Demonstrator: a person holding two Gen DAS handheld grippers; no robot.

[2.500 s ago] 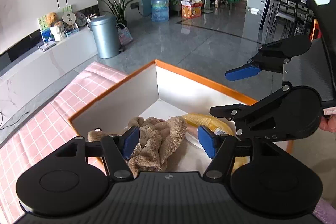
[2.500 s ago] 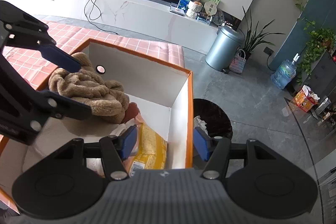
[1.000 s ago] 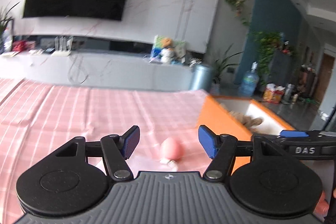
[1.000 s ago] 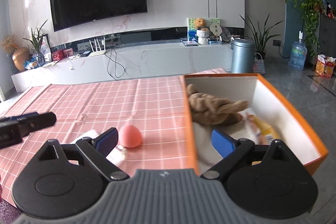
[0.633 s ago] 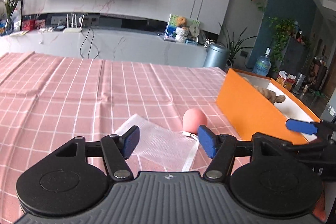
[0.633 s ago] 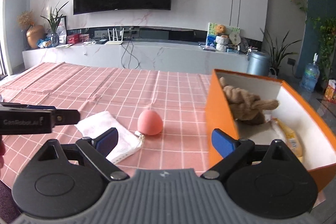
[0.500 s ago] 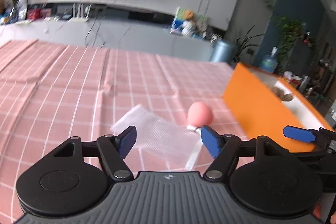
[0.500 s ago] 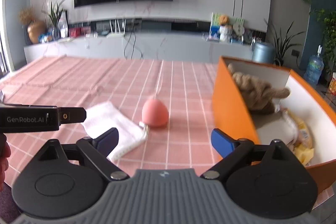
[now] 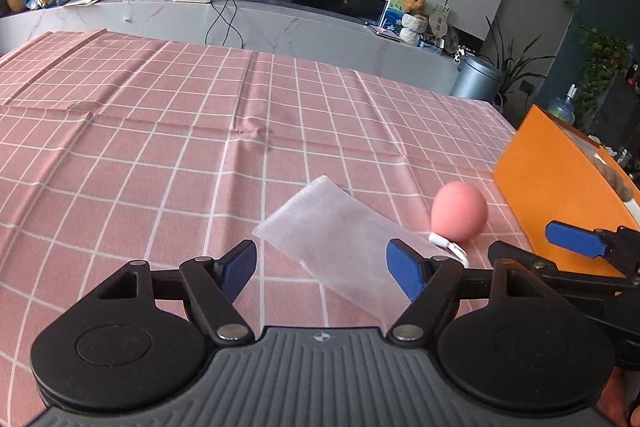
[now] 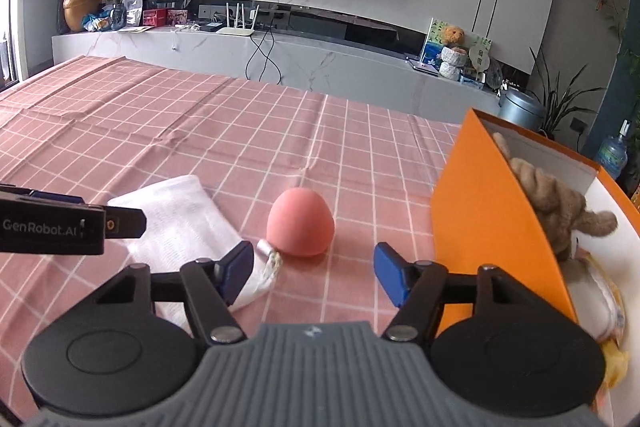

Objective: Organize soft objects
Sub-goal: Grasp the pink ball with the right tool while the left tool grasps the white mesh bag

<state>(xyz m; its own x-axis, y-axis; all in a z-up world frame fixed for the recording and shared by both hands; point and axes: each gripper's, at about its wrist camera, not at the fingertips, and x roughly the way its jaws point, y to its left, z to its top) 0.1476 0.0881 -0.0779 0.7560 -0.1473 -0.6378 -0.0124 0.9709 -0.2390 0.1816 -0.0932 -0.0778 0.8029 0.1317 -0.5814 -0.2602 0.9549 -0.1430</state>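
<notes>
A white mesh pouch (image 9: 336, 243) lies flat on the pink checked cloth, with a pink egg-shaped soft toy (image 9: 460, 213) just right of it. My left gripper (image 9: 322, 263) is open, low over the pouch's near end, not touching it. In the right wrist view the egg (image 10: 300, 223) sits just ahead of my right gripper (image 10: 314, 267), whose jaws are closing with nothing between them. The pouch (image 10: 180, 223) lies under its left finger. The orange box (image 10: 488, 211) at right holds a brown plush toy (image 10: 560, 203) and a yellow packet (image 10: 612, 307).
The checked tablecloth (image 9: 160, 147) stretches far to the left and back. The orange box wall (image 9: 560, 187) stands close to the right of the egg. Beyond the table are a white TV console and a grey bin (image 9: 476, 79).
Both grippers swung from over the box to the cloth and sank toward the pouch and egg. The right jaws stand narrower than half a second ago; the left slightly wider.
</notes>
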